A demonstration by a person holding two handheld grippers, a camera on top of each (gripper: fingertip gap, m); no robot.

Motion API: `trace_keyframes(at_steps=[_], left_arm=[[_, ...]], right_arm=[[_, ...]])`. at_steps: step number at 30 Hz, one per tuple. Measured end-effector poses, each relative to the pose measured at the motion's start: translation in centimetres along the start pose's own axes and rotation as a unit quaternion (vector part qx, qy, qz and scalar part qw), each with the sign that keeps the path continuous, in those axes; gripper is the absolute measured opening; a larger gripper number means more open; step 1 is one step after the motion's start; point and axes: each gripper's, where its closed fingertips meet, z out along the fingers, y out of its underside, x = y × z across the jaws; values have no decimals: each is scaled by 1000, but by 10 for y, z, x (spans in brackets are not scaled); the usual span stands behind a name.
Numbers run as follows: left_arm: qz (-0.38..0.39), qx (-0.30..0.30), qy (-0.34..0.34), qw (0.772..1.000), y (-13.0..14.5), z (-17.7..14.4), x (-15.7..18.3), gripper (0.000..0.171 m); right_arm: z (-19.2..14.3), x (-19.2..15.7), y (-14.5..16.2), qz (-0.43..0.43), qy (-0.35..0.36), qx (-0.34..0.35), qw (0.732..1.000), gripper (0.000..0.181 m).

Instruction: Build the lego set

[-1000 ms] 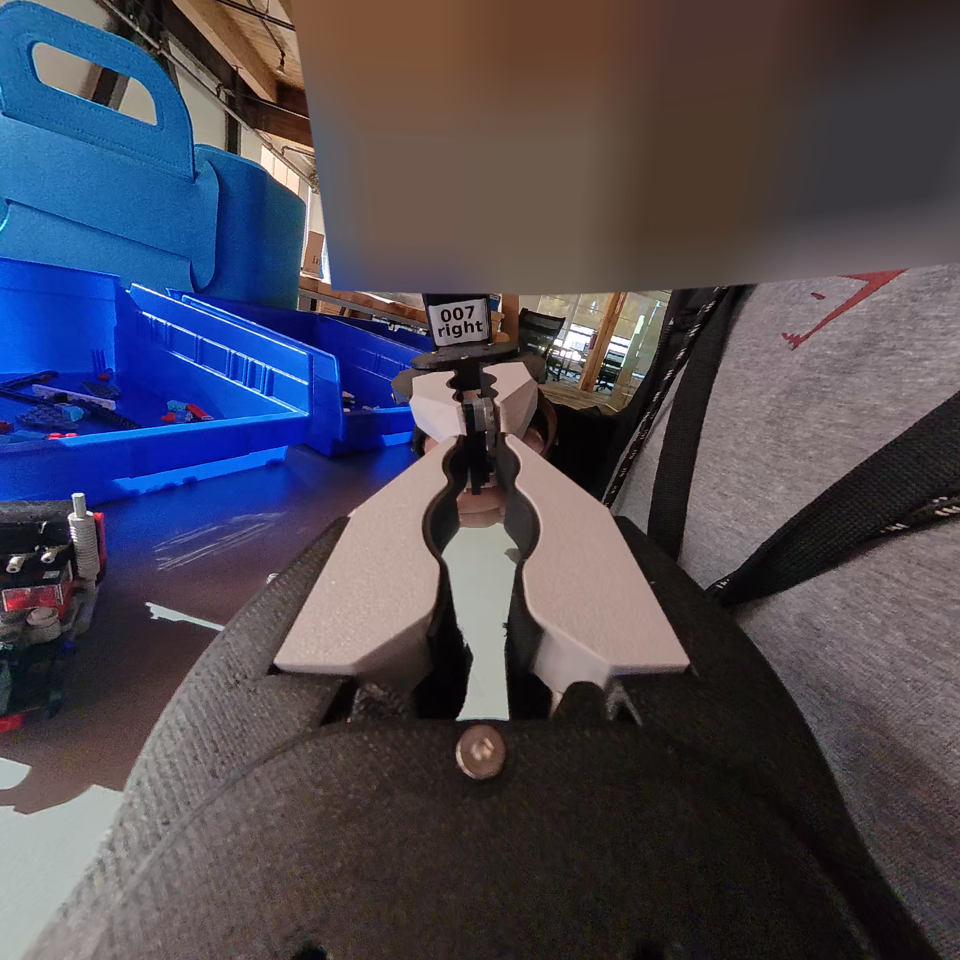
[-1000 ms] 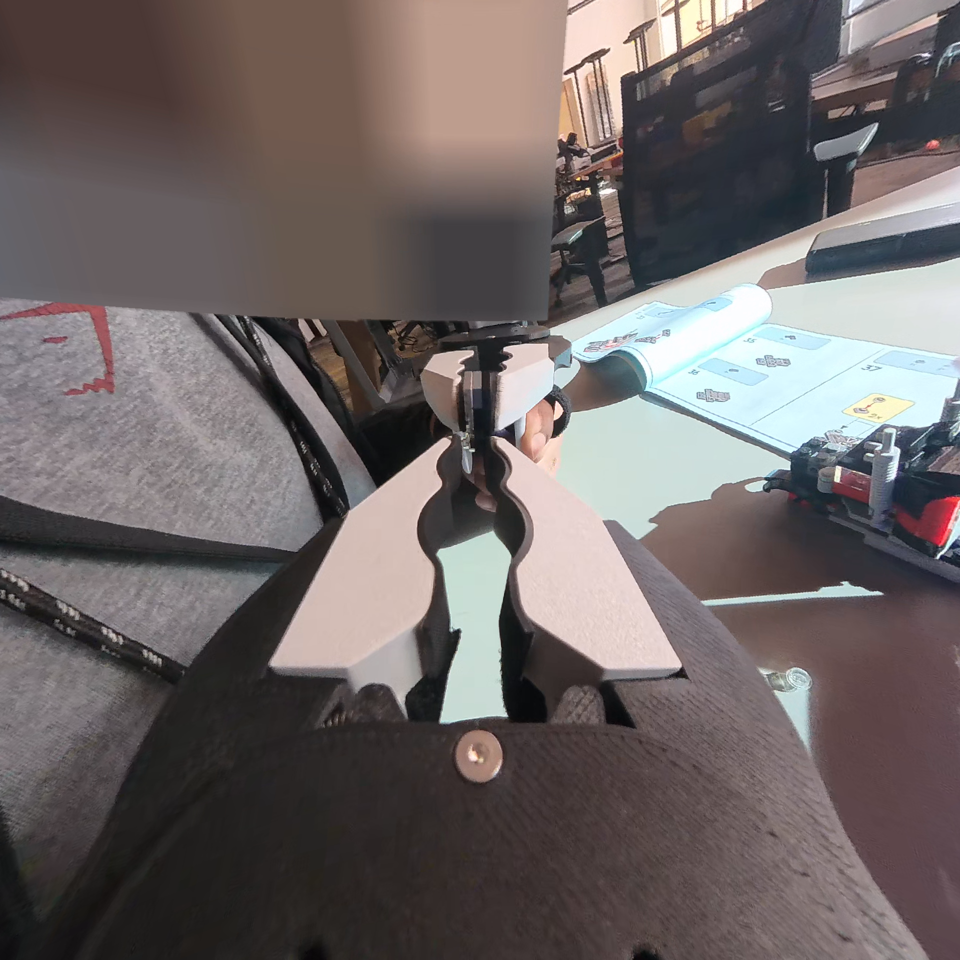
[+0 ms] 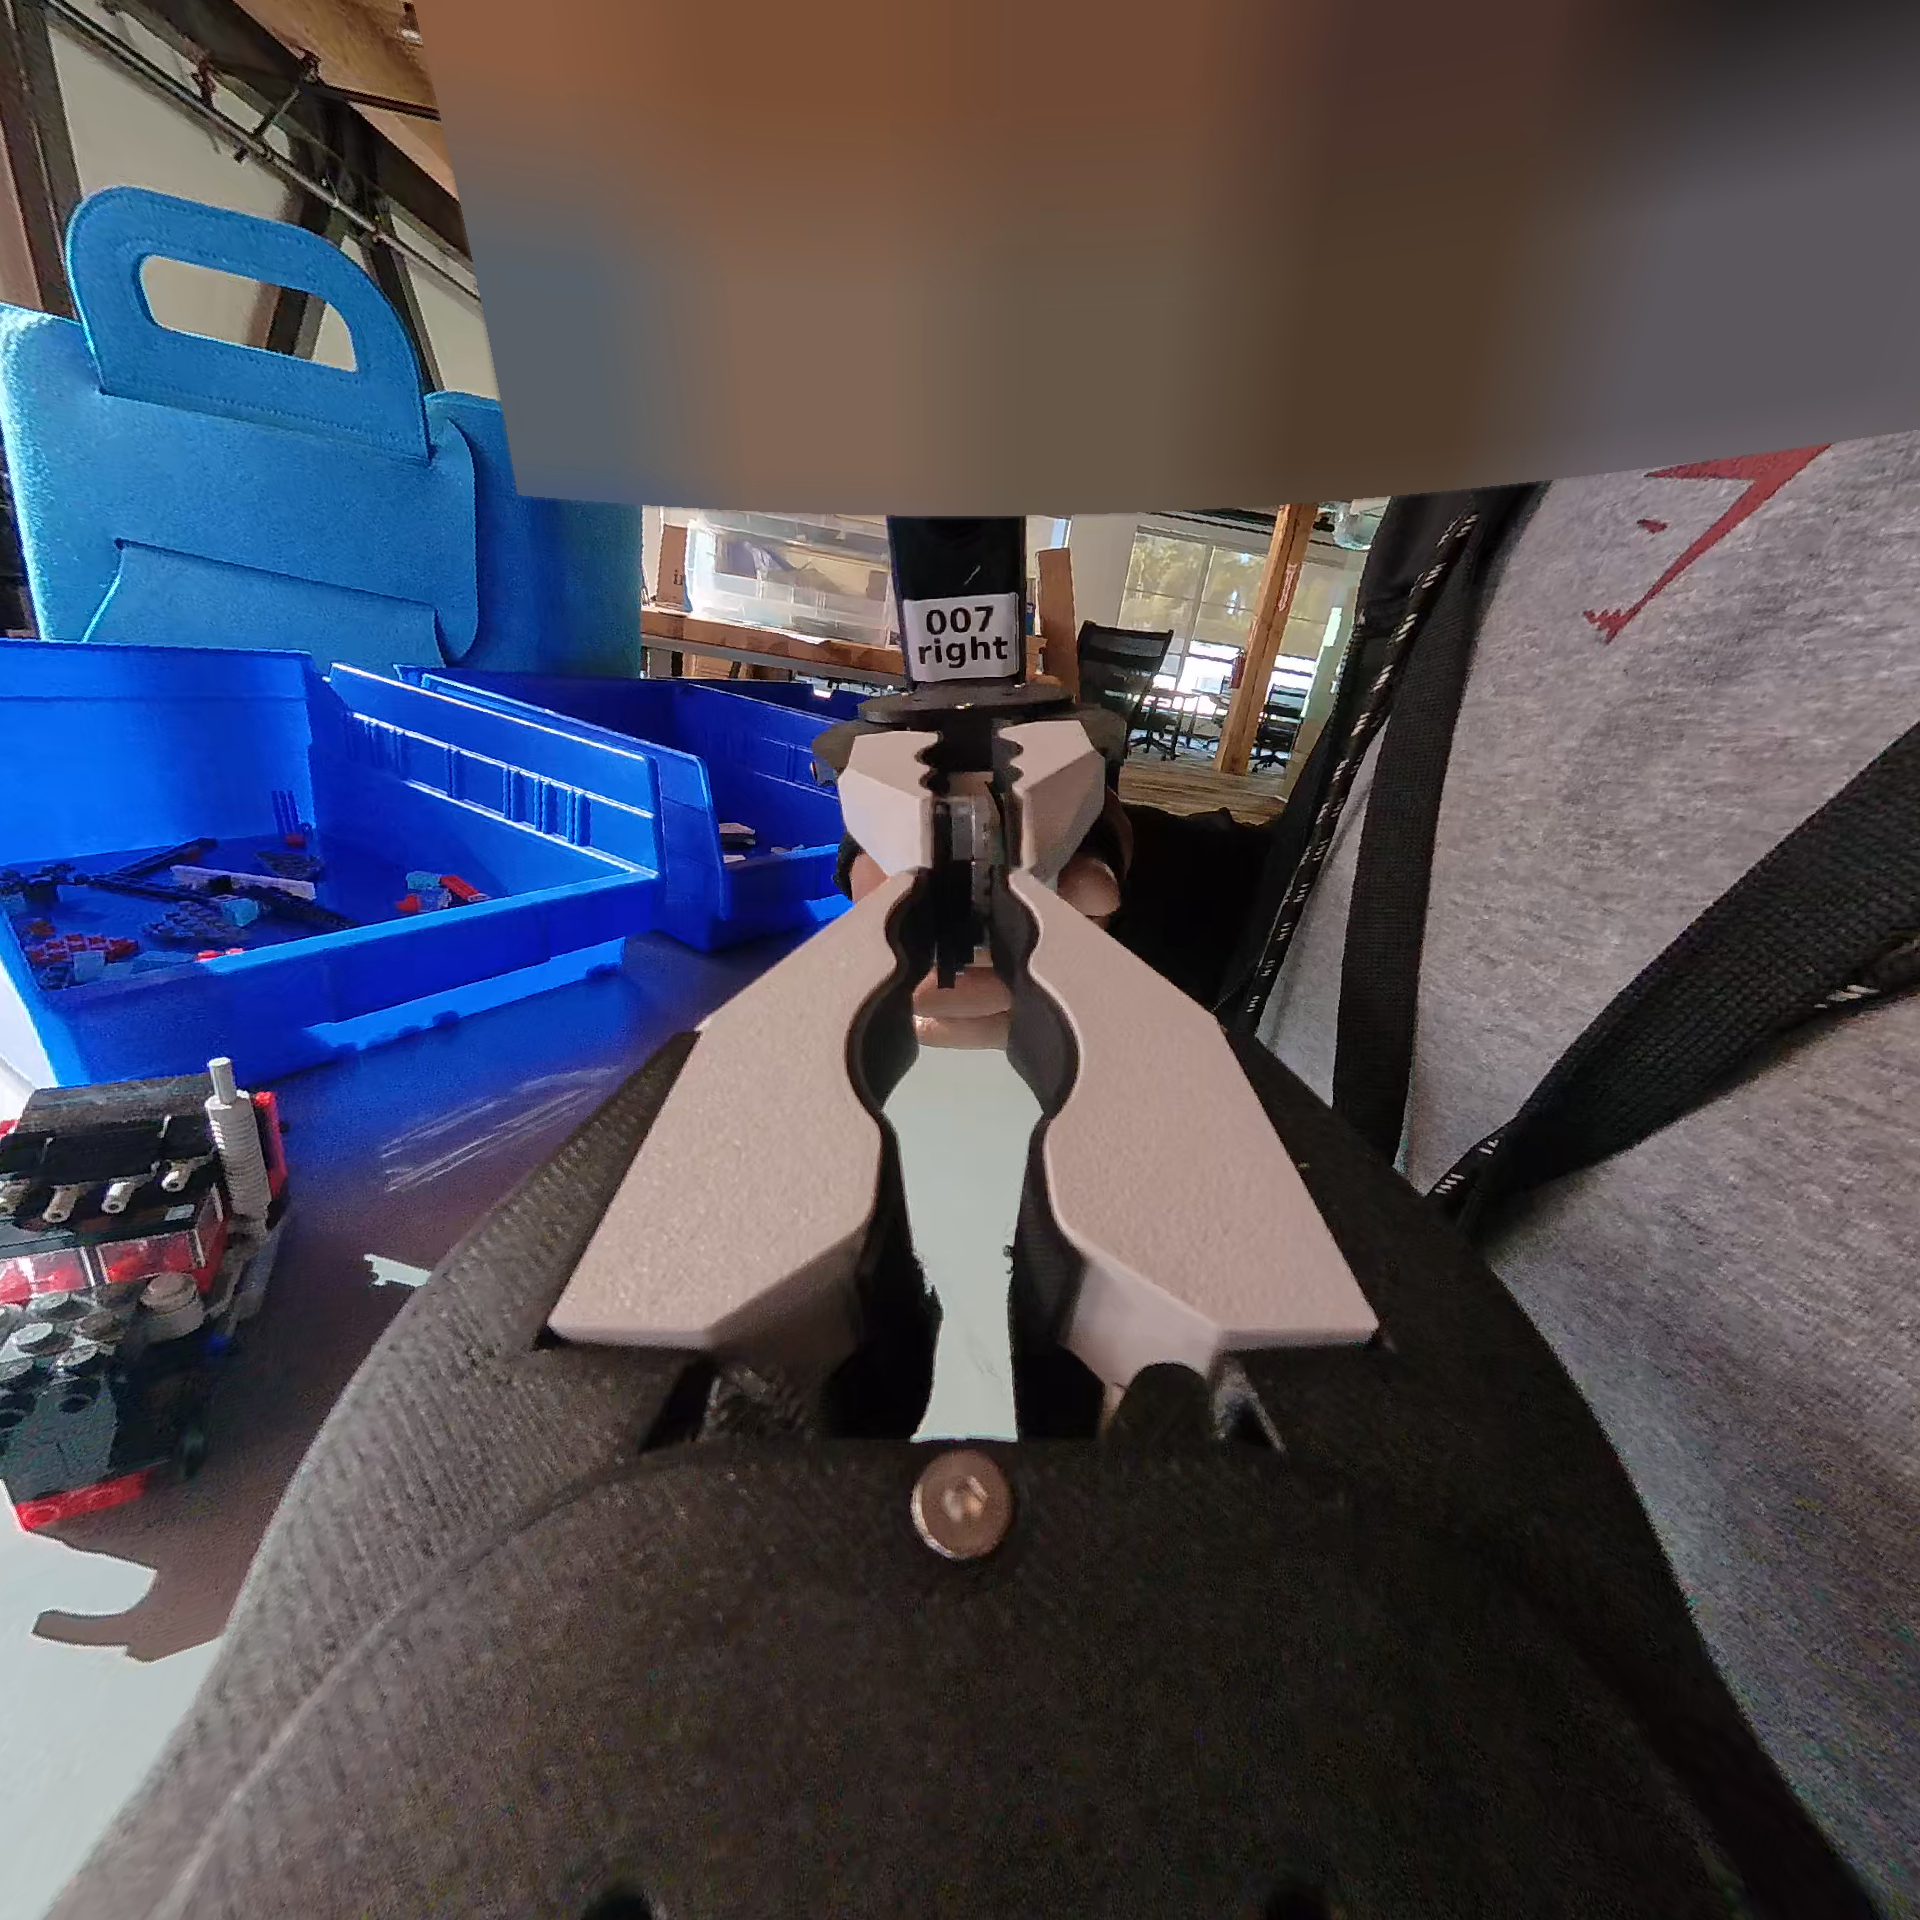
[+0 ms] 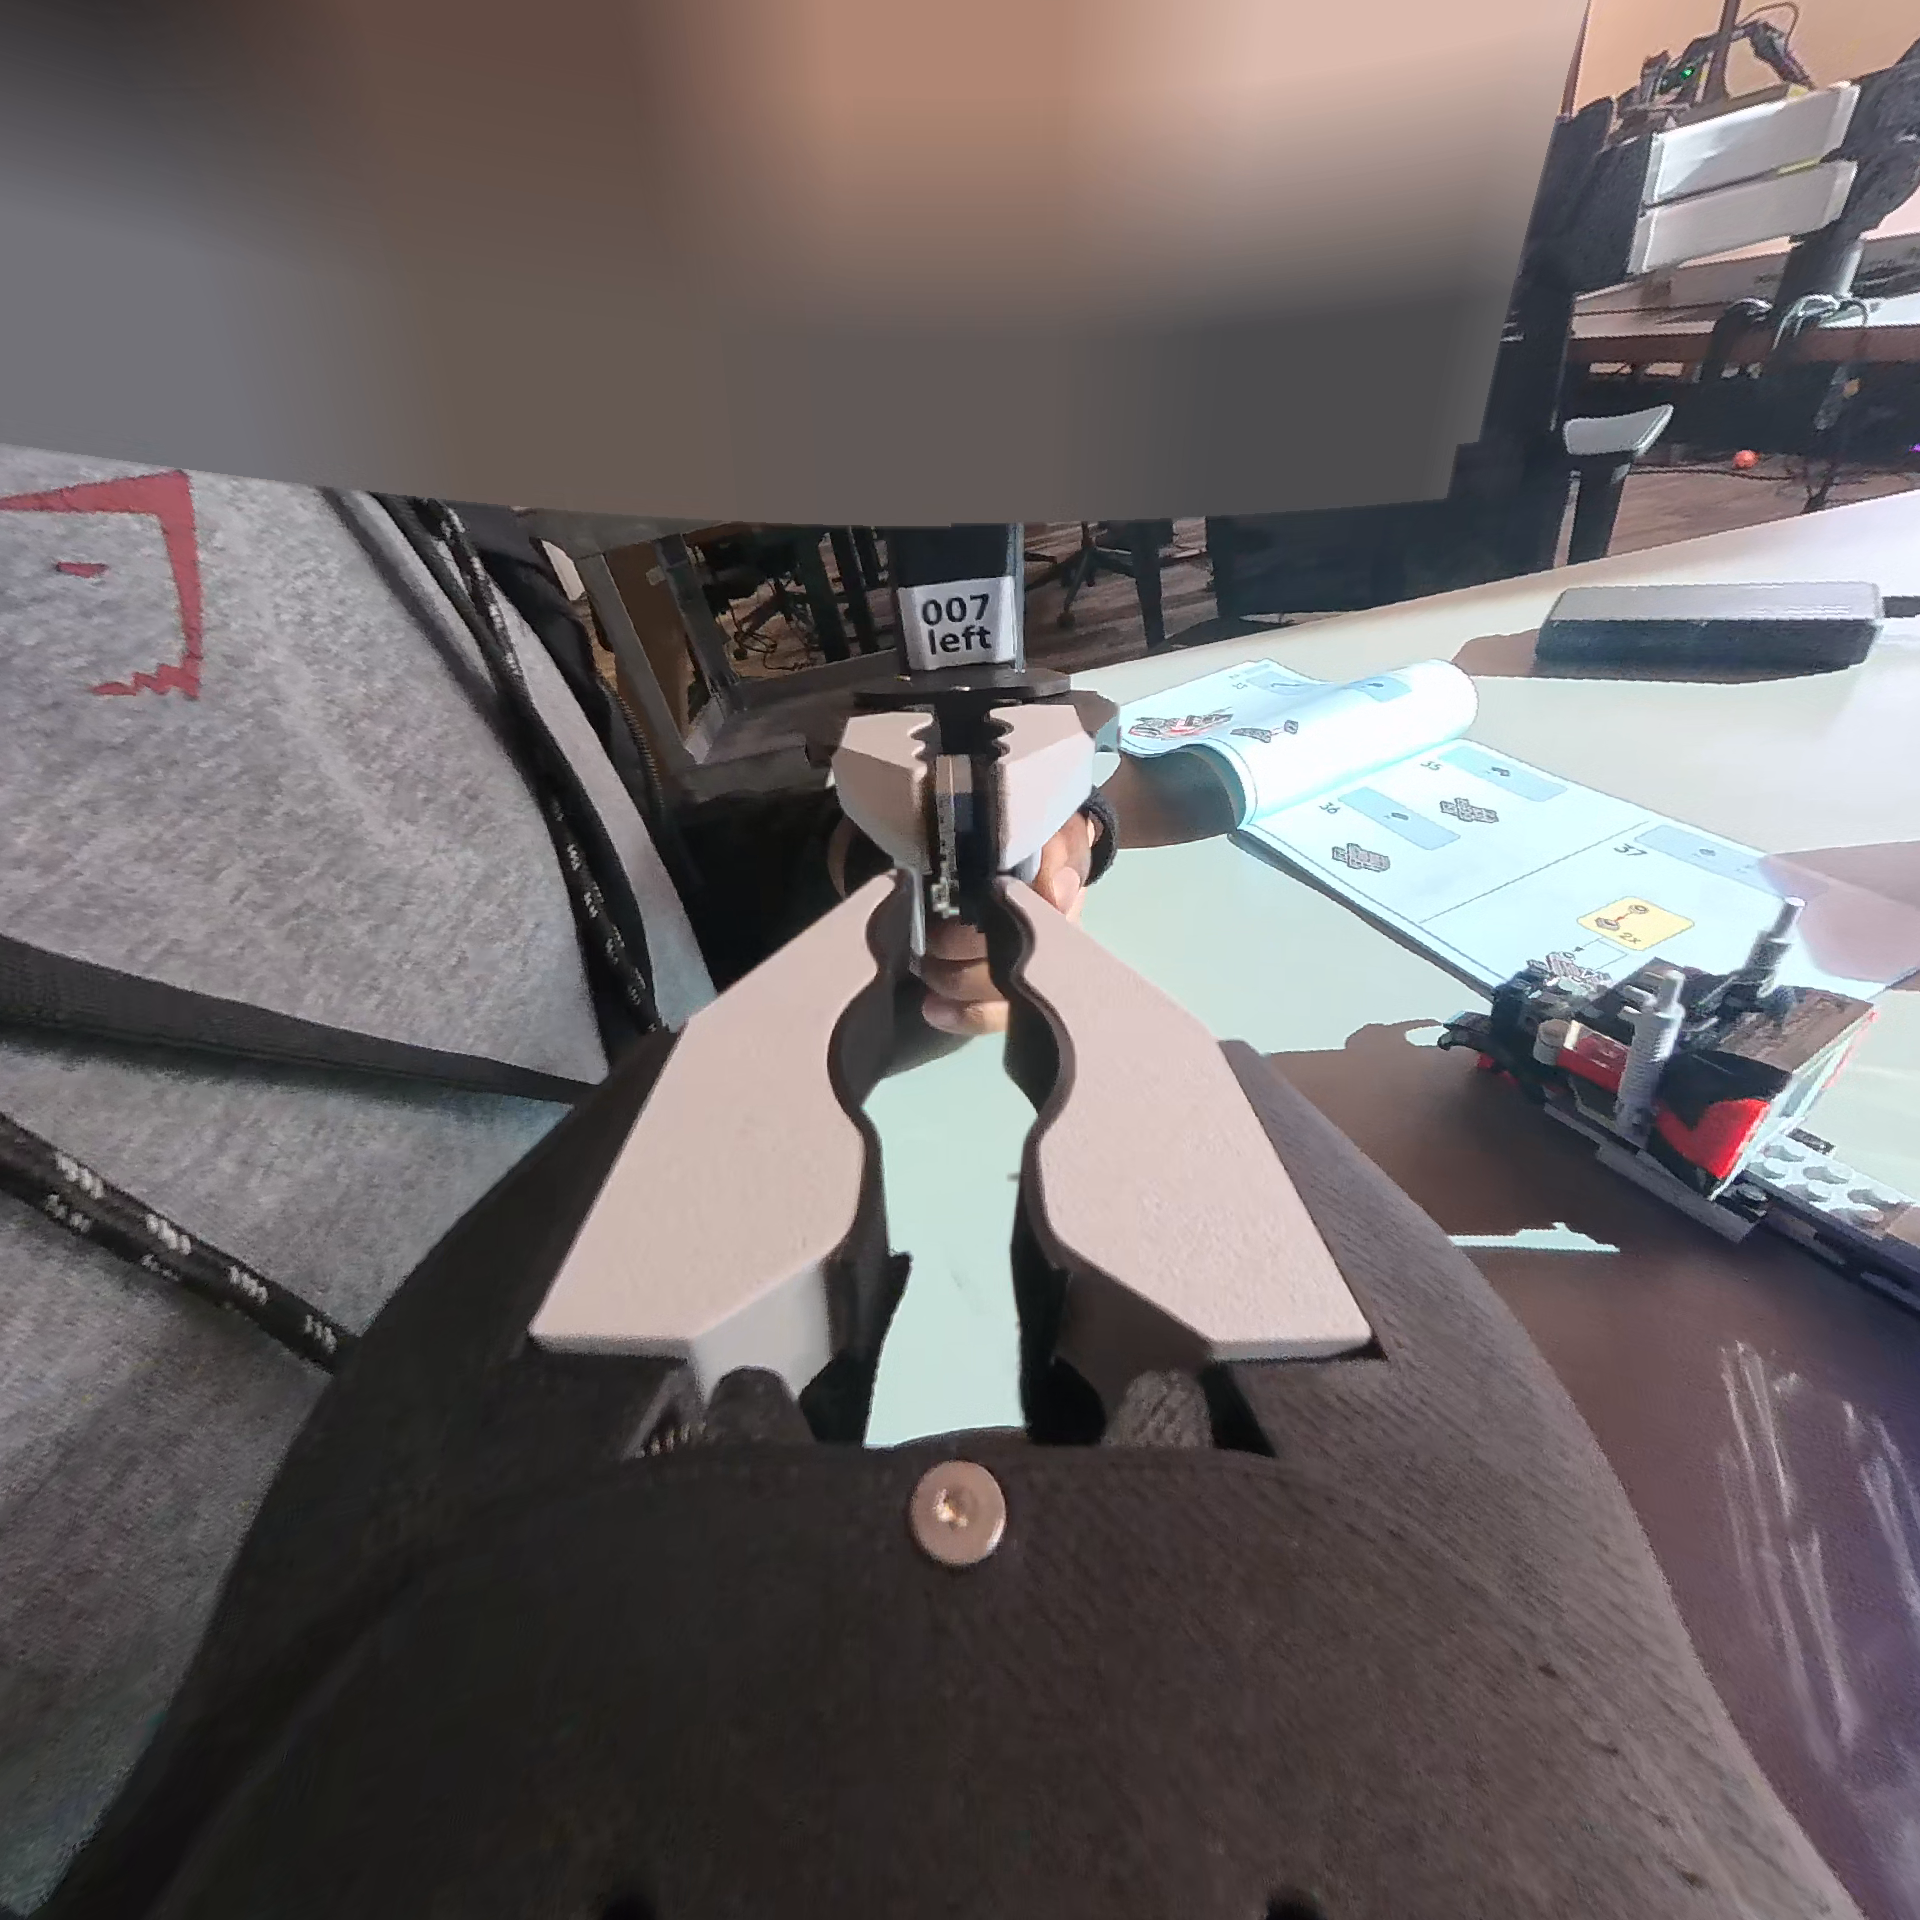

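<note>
My two grippers meet tip to tip above the table, close to the person's grey shirt. In the left wrist view my left gripper [image 3: 961, 899] is shut on a small grey and black lego assembly [image 3: 954, 951], and the right gripper [image 3: 968, 821] faces it and grips the same assembly from the far side. In the right wrist view my right gripper [image 4: 954, 896] is shut on that assembly [image 4: 940, 878], with the left gripper [image 4: 961, 816] opposite. The partly built red, black and grey lego model [image 3: 125, 1247] stands on the table to the side, and it also shows in the right wrist view [image 4: 1683, 1070].
Blue parts bins [image 3: 436, 925] with loose bricks stand behind the model, and a blue felt bag [image 3: 239, 468] stands behind them. An open instruction booklet [image 4: 1455, 810] and a flat dark device [image 4: 1704, 623] lie on the pale table [image 4: 1351, 966]. The person's torso is close on one side.
Both grippers stay shut and tip to tip on the small assembly. The pair has shifted slightly, so the lego model and bins show a little more.
</note>
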Motion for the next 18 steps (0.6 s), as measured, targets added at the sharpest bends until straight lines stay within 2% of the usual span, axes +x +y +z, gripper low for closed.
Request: trace_keyframes(at_steps=[18], left_arm=[[-1,-5,10,1000,1,-1,3,10]], right_arm=[[1,-1,2,-2,-7,0,1000,9]])
